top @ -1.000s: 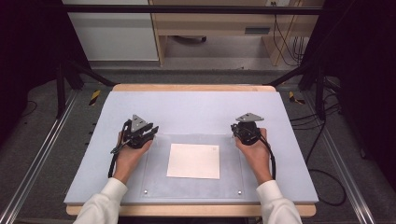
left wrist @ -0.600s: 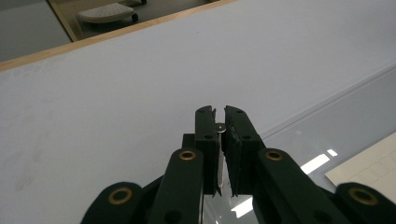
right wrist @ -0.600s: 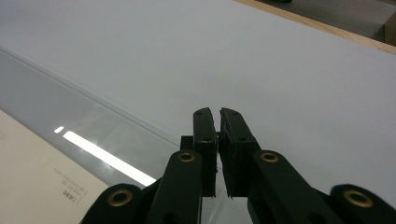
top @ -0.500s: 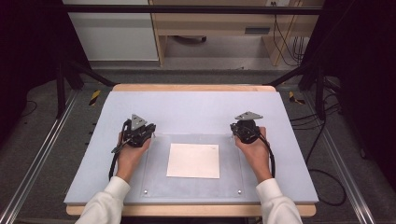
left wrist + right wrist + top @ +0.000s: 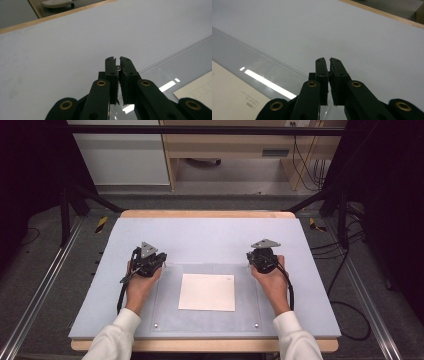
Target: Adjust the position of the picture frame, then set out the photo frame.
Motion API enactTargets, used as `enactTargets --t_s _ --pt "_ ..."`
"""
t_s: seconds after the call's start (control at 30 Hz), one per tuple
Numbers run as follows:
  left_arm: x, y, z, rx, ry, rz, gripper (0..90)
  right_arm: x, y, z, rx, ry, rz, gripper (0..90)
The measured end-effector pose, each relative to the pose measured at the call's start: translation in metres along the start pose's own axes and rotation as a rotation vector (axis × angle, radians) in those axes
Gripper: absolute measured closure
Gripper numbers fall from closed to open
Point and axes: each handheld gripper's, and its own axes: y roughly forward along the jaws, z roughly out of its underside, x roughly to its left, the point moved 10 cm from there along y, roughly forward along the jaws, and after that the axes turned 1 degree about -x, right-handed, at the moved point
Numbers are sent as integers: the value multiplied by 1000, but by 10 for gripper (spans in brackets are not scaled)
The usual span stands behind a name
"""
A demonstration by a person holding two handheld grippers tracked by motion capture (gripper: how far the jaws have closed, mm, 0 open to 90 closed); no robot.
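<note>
While the left gripper [image 5: 156,261] is finishing closing its jaws on nothing, both hands are resting on the bench [image 5: 210,232]; the right gripper [image 5: 256,260] is pressed together too, flanking the untouched paper sheet [image 5: 207,292] under the clear plate [image 5: 165,320].

The person is wearing white long sleeves [image 5: 117,335] ending at the wrists. Each hand is carrying a black gripper: the left gripper [image 5: 150,260] and right gripper [image 5: 262,257] are each wearing a grey three-cornered plate on top and trailing a black cable. Brass-coloured rivets are showing on the black jaw links.
</note>
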Motion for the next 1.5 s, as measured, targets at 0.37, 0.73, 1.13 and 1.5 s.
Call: enactTargets --t_s 0.37,0.73,1.13,1.5 --pt "3 3 -2 70 -4 16 851 -2 6 -5 88 23 -2 861" --pt "6 7 -5 123 4 43 851 -4 9 -9 122 36 -18 861" --pt "8 10 -7 161 3 69 852 -6 12 -10 136 47 -33 860" --pt "10 11 -7 200 17 99 852 -9 15 -13 152 52 -52 858"
